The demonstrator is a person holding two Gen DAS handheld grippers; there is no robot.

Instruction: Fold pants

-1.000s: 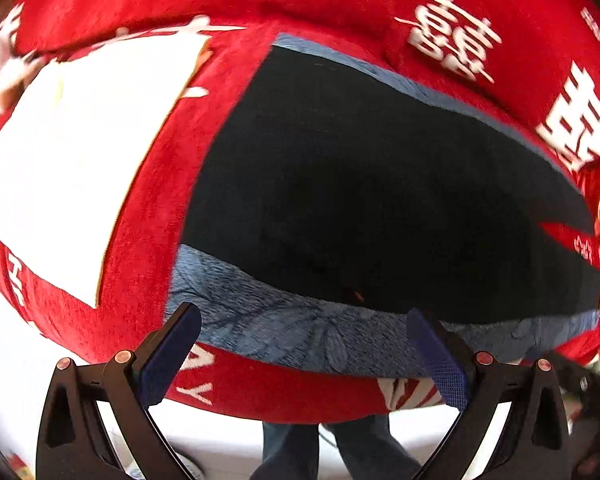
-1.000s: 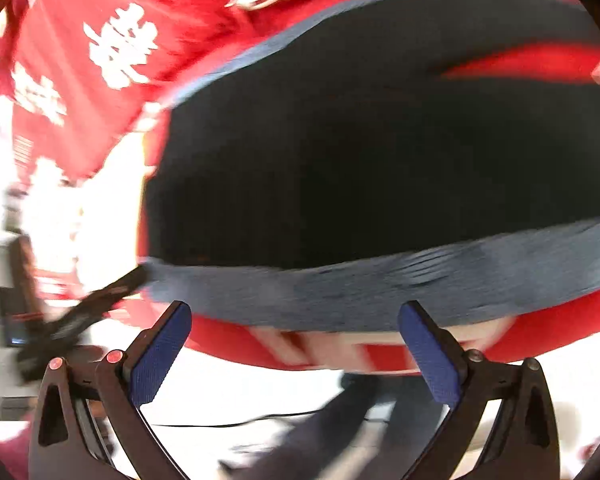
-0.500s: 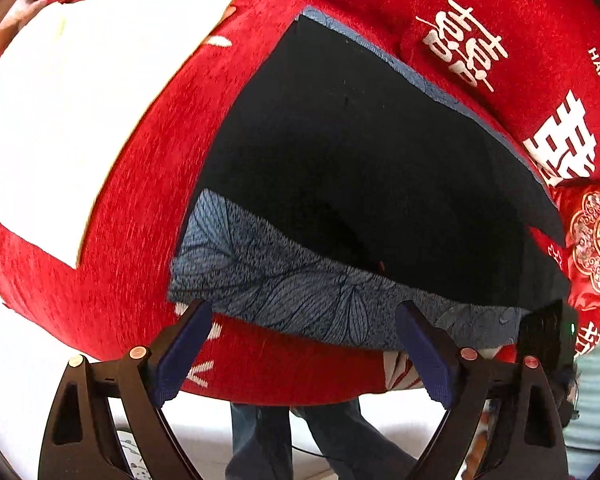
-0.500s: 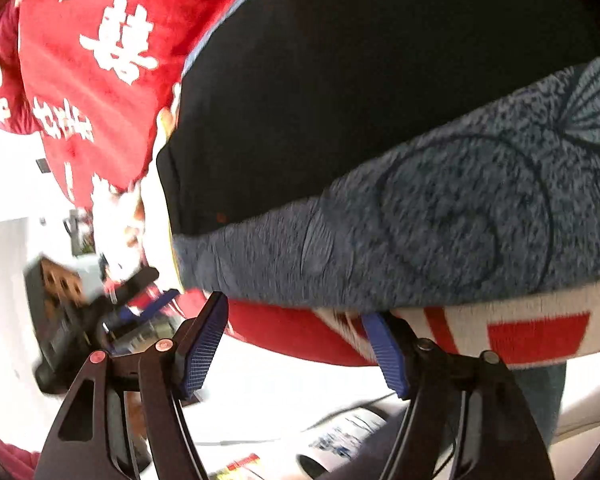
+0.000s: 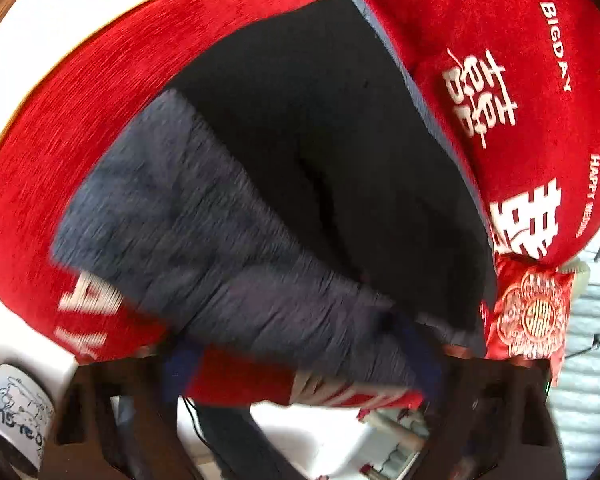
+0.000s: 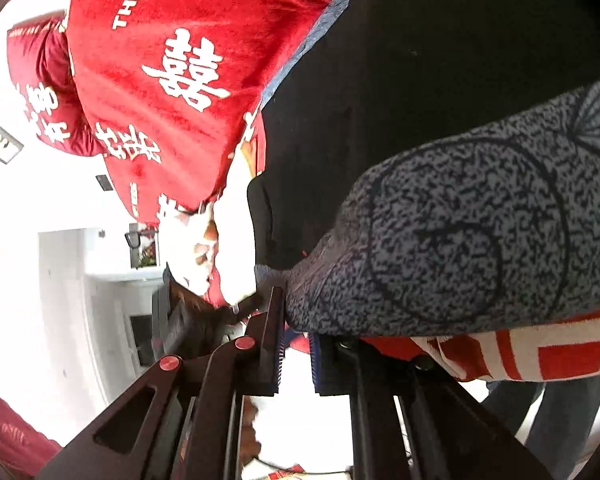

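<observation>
Red printed bedspread [image 5: 80,120] carries your black pants with grey patterned band [image 6: 480,232]; right gripper [image 6: 296,344] nearly closed at its near corner, grasp unconfirmed; left gripper [image 5: 300,364] spread wide beside it.

Left wrist view looks forward along its fingers from the near edge of the red blanket [image 5: 80,128], close above the cloth and tilted — the black pants [image 5: 320,140] fill its centre, their grey patterned band [image 5: 204,248] blurred in the foreground. Right wrist view sits closer still, rolled sideways at the band's corner [image 6: 460,240], with white room walls on its left. Both views share the pants, the band and the blanket's white lettering [image 6: 188,72].
</observation>
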